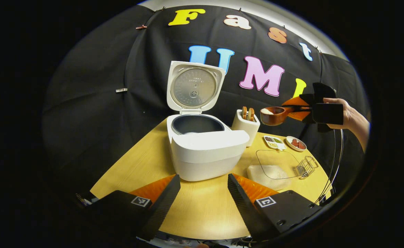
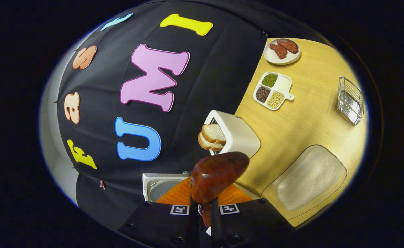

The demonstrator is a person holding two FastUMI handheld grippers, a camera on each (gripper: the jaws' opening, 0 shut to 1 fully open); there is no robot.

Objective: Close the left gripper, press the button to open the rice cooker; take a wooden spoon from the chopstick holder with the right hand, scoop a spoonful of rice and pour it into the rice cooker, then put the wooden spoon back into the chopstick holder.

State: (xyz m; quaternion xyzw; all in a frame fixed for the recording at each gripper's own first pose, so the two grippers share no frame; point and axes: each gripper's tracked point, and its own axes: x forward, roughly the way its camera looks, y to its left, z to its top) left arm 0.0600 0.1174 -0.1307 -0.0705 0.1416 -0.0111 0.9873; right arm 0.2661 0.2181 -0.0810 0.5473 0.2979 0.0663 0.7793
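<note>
The right gripper (image 1: 300, 111) is clamping the handle of the wooden spoon (image 1: 274, 115), holding its rice-filled bowl high to the right of the rice cooker (image 1: 202, 148), above the chopstick holder (image 1: 246, 124). The left gripper (image 1: 203, 193) is waiting with fingers spread wide in front of the cooker. Any tilt before reaching the pot (image 1: 197, 124) risks spilling rice onto the table (image 1: 202, 210).

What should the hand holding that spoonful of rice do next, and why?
Probably carry the wooden spoon leftward until it is over the rice cooker's open pot, then tip it. The lid already stands up, the spoon holds rice, and the right gripper grips its handle in the air to the right of the chopstick holder, not yet above the pot. The left gripper sits open, out of the way.
</note>
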